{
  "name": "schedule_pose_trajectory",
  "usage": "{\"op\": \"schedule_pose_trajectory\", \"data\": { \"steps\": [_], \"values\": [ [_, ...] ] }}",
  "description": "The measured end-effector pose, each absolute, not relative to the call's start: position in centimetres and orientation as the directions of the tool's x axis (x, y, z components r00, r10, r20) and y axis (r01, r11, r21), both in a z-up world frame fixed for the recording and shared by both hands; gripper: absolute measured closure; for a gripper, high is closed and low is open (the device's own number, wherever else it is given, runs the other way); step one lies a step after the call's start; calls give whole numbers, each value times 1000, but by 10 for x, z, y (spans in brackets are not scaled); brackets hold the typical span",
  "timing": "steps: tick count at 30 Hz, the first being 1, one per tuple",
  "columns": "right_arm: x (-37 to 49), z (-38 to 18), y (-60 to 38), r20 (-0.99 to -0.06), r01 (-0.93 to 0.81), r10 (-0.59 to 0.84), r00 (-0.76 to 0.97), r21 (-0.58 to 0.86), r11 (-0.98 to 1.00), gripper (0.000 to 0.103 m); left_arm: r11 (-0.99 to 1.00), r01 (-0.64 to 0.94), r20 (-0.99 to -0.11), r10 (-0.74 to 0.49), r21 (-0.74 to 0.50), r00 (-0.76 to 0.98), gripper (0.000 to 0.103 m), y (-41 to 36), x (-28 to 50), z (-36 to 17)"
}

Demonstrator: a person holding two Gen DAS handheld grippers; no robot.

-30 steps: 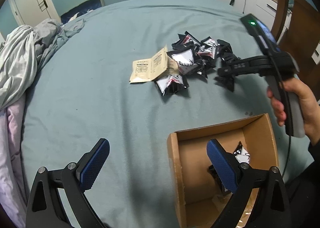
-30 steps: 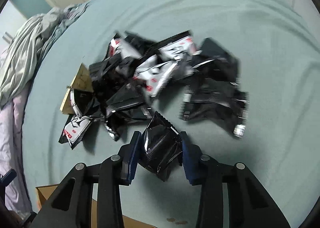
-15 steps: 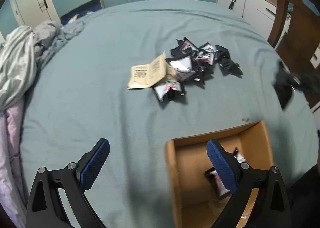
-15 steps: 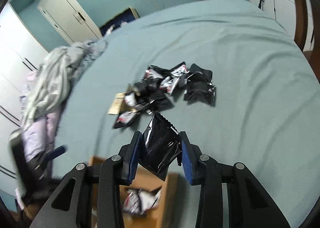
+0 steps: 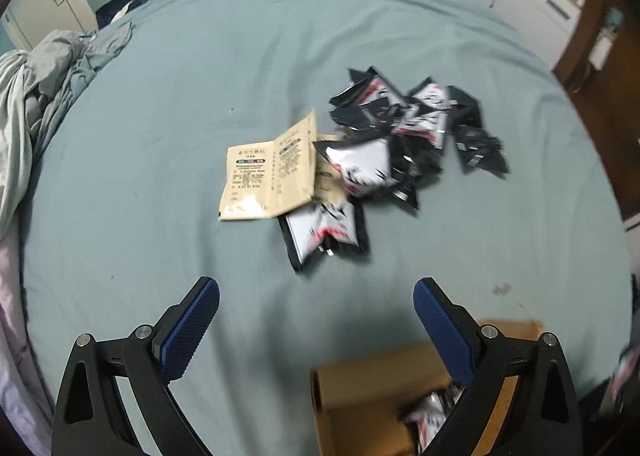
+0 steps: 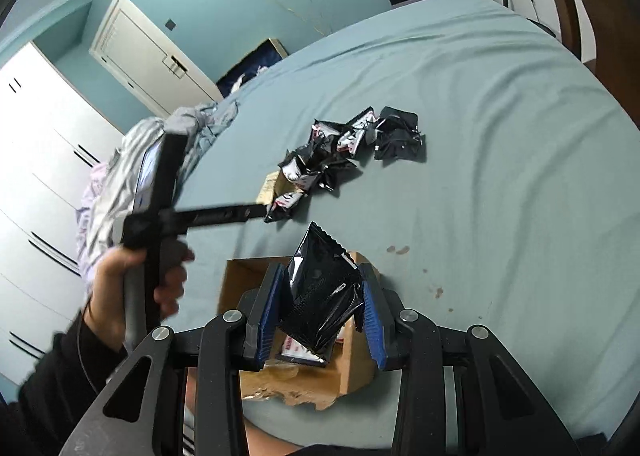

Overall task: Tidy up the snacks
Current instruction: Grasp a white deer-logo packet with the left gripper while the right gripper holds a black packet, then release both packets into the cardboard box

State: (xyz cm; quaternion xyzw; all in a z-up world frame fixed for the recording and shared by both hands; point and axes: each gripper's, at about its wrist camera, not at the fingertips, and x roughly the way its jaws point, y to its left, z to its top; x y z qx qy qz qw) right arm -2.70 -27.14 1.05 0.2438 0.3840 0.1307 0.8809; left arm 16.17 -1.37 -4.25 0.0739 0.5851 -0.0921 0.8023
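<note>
Since the earlier frame, my right tool (image 6: 322, 306) has carried its black snack packet (image 6: 320, 296) away from the pile and now holds it above the open cardboard box (image 6: 304, 380); back then the packet hung right over the heap on the bed. Both blue pads press the packet's sides, so the right tool is clamped narrowly on it, with the serrated top edge sticking up past the fingertips. Under it, inside the box, I can see at least one white and red packet already lying on the bottom.

The box sits on the teal bedsheet (image 6: 500, 175), near me, with a torn front edge. Further out on the sheet lies the remaining pile of snack packets (image 6: 352, 147), black ones and white-faced ones mixed, well apart from the box. A beige paper sachet (image 5: 270, 171) lies at the pile's left side, touching the nearest packets.

My left tool (image 5: 316, 324) has shifted too: the box has slid toward the lower edge of its view and the pile sits closer to centre. Its jaws stand wide apart with nothing between them, hovering over bare sheet between box and pile. My left hand (image 6: 132, 288) grips its handle.

Rumpled grey bedding (image 5: 36, 95) is bunched at the bed's left edge.
</note>
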Motion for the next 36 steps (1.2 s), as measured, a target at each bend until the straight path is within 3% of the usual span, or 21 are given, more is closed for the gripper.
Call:
{"op": "schedule_pose_trajectory", "data": {
  "steps": [11, 13, 15, 16, 21, 36],
  "values": [
    [10, -2, -264, -680, 16, 408, 609, 526, 851, 67, 975, 200, -992, 77, 96, 97, 5, -30, 229, -119],
    [11, -1, -263, -680, 16, 404, 612, 522, 853, 67, 970, 218, -993, 89, 104, 77, 12, -35, 231, -122],
    [10, -2, -263, -684, 20, 394, 614, 513, 858, 67, 973, 219, -997, 56, 68, 60, 32, -37, 232, -121],
    [11, -2, -263, -687, 26, 389, 613, 510, 860, 67, 976, 214, -998, 40, 51, 53, 36, -38, 231, -119],
    [10, -4, -262, -700, 48, 364, 615, 494, 868, 67, 979, 205, -997, 7, 22, 74, 63, -41, 217, -100],
    [1, 2, -270, -690, 75, 347, 635, 502, 862, 67, 931, 357, -917, -203, -72, 344, 67, -34, 62, 46]
  ]
}}
